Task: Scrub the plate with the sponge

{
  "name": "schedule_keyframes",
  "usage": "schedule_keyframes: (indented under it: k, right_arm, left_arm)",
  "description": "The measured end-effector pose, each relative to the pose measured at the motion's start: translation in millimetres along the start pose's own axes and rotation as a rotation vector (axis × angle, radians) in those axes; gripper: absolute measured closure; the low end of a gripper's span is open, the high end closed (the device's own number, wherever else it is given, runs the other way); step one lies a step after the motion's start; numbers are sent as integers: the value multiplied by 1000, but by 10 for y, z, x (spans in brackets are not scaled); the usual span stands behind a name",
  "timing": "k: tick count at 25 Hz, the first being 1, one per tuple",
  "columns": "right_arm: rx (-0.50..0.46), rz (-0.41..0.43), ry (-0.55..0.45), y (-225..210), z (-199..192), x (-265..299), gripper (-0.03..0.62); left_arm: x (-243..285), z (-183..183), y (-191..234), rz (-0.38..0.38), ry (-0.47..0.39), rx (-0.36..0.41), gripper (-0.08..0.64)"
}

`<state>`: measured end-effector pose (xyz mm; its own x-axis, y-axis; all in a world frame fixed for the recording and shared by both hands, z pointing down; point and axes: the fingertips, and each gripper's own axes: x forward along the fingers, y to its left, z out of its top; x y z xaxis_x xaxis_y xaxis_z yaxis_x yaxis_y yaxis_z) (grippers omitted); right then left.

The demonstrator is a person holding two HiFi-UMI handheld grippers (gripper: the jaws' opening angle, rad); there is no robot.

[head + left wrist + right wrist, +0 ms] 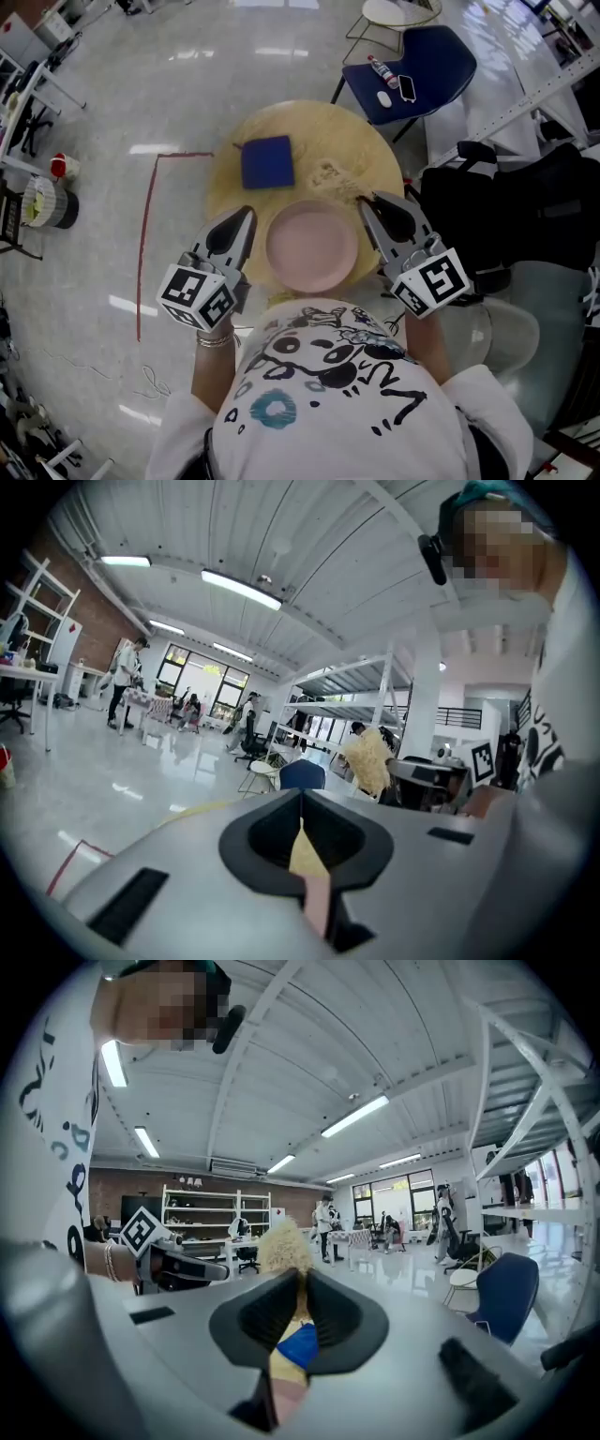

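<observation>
Printed shirt point(328, 375) nearest, pink plate point(312, 246) on the round desk point(361, 141).
Left claw point(247, 217) and right claw point(366, 204), both pinched closed and empty, flank it; blue sponge point(267, 161) beyond.

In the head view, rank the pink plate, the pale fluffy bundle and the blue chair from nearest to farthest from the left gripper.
1. Pink plate: just right of the left gripper, on the near part of the round table.
2. Pale fluffy bundle: beyond the plate, towards the table's middle.
3. Blue chair: off the table, far upper right.
</observation>
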<state>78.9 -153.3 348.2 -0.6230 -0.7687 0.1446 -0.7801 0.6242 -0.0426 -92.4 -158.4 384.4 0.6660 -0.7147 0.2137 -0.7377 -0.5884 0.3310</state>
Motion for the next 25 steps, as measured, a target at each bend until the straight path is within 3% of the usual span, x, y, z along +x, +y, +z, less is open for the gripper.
schedule_keyframes:
  k: [5, 11, 17, 25]
  right_arm:
    - [-31, -46, -72, -75, 329, -184, 545]
    - [-70, -24, -149, -8, 601, -283, 545]
    - [-95, 5, -188, 42, 630, -345, 545]
    - [-87, -7, -189, 19, 609, -385, 545]
  left_arm:
    - [-58, 277, -61, 14, -42, 93, 538]
    - [-161, 579, -164, -18, -136, 122, 538]
    - [-181, 670, -251, -40, -192, 121, 540]
    - [-195, 683, -286, -37, -189, 143, 541]
